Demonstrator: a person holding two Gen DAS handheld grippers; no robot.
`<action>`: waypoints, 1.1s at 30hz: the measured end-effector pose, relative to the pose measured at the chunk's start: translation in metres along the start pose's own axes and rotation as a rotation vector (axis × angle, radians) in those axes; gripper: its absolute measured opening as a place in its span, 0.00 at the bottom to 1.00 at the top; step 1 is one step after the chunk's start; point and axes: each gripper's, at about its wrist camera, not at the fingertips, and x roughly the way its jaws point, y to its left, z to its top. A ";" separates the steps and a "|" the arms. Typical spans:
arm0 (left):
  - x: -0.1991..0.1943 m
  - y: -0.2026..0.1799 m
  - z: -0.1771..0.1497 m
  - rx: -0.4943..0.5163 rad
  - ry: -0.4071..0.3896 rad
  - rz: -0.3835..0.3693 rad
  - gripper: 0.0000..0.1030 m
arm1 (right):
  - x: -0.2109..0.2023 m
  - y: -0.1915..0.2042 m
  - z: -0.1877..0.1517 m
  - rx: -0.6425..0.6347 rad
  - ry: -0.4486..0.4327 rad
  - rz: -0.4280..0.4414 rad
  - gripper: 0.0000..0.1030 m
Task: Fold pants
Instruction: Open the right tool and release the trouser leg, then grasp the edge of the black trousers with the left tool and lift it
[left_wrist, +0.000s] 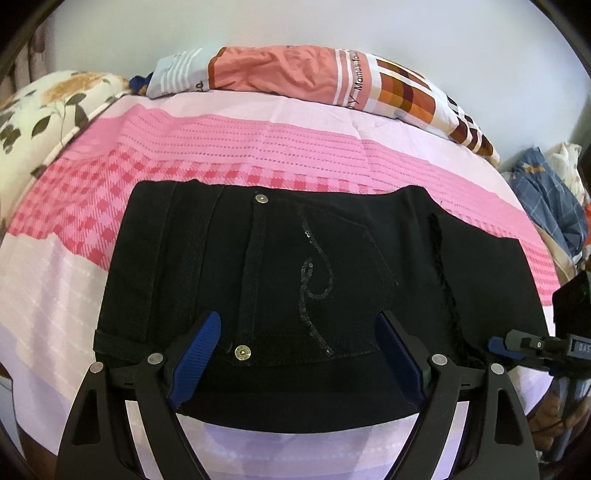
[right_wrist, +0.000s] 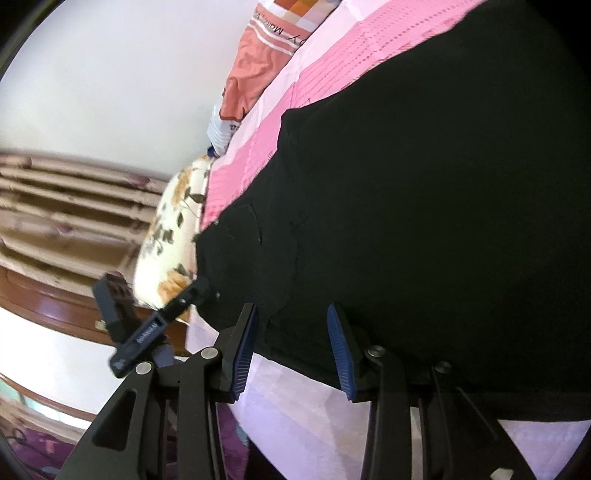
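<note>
A bed (left_wrist: 314, 147) carried everything, spread with a sheet banded in pink checks, pink dotted stripes and pale lilac. Black pants (left_wrist: 288, 266) lay flat across its near part, folded into a compact block. Along the far edge rested an orange patchwork pillow (left_wrist: 295, 74), and at the far left corner a floral pillow (left_wrist: 40, 118).

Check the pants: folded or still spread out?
Folded. The black pants lie as a compact block on the pink bedsheet, back pocket on top, another layer's edge on the right, no legs trailing out.
</note>
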 end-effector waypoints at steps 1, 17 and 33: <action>0.000 -0.002 0.000 0.006 0.000 0.005 0.83 | 0.000 0.000 0.000 -0.005 0.001 -0.006 0.34; -0.009 0.010 0.003 -0.037 0.031 -0.001 0.83 | -0.001 -0.002 0.002 0.005 -0.003 -0.012 0.34; -0.040 0.132 -0.038 -0.387 0.087 -0.225 0.83 | -0.006 0.001 -0.004 0.006 -0.084 -0.041 0.34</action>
